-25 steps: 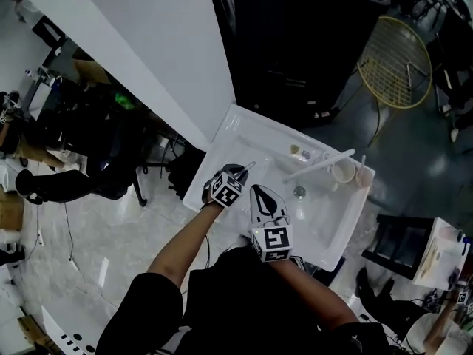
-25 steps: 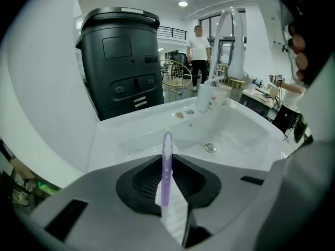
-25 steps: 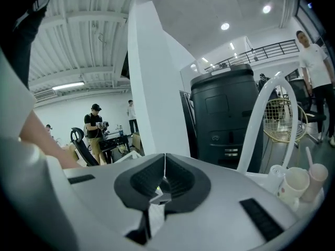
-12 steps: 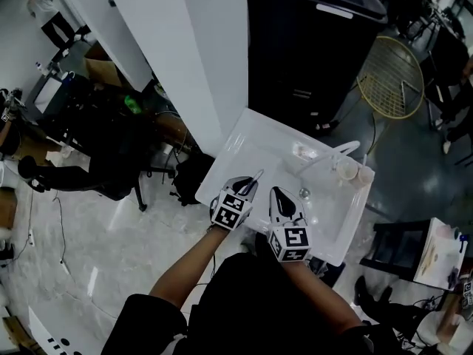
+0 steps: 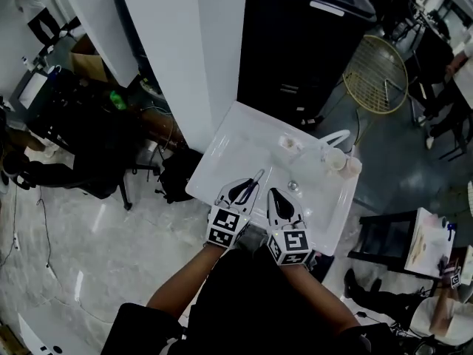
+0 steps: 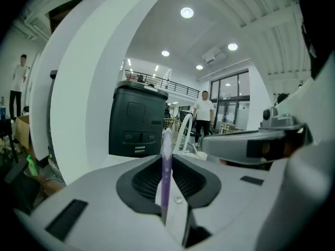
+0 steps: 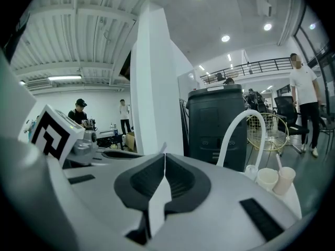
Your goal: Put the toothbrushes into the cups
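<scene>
- Left gripper (image 5: 250, 186): clenched on a purple toothbrush (image 6: 165, 177), pads pressing its shaft from both sides, held above the near part of the white sink (image 5: 222, 165).
- Toothbrush: long axis in line with the jaws, a pale end jutting forward past the fingertips, aimed away from the person and a little below level; in the head view slanting up and to the right. Bristle end or handle end not possible to tell.
- Right gripper (image 7: 164, 160): jaws pressed together with nothing between them, just beside the left one over the same near edge.
- Tap (image 7: 230, 135): white arch standing between the grippers and the far right corner.
- Cups (image 7: 267, 178): two side by side, upright, mouths open, at the sink's far right corner, well apart from the toothbrush.
- Step in hand, as judged: carrying the brush to a cup. Best done by swinging right past the tap, tipping the brush upright with its free end down, centring over one mouth, lowering inside the rim, and only then loosening the grip, to avoid knocking the light cup over.
</scene>
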`<act>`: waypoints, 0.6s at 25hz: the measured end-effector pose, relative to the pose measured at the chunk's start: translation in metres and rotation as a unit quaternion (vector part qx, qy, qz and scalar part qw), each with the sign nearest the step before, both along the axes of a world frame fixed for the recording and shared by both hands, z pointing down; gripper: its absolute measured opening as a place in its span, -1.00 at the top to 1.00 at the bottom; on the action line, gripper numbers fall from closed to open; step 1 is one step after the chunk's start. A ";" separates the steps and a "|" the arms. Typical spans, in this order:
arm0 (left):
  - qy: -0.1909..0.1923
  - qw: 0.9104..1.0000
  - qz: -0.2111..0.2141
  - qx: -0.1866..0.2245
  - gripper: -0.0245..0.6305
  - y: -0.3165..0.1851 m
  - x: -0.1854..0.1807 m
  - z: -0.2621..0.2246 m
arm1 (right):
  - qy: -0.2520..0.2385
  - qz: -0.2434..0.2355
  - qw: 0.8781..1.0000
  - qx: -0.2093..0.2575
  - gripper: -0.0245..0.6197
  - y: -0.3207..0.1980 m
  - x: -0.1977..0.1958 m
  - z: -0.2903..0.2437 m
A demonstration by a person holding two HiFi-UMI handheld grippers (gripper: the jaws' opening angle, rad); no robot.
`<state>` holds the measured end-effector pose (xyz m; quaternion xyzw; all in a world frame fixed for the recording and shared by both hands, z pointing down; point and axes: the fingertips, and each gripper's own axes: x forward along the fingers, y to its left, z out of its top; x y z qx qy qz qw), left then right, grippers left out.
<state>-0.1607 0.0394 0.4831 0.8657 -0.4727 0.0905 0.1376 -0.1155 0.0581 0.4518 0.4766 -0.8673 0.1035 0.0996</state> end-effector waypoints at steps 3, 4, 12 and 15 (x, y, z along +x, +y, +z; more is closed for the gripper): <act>0.003 1.000 -0.017 0.019 0.70 0.009 -0.002 -0.002 | 0.002 0.006 1.000 0.003 0.86 0.002 0.006 -0.002; 0.012 1.000 -0.020 0.019 0.70 0.013 -0.001 -0.002 | 0.002 0.009 1.000 0.004 0.86 0.002 0.008 -0.004; 0.042 0.998 0.016 0.044 0.70 0.020 0.043 0.002 | 0.011 0.017 1.000 0.019 0.86 0.023 0.034 -0.008; 0.049 0.997 0.031 0.049 0.70 0.018 0.068 -0.001 | 0.021 0.042 0.999 0.018 0.86 0.023 0.062 -0.005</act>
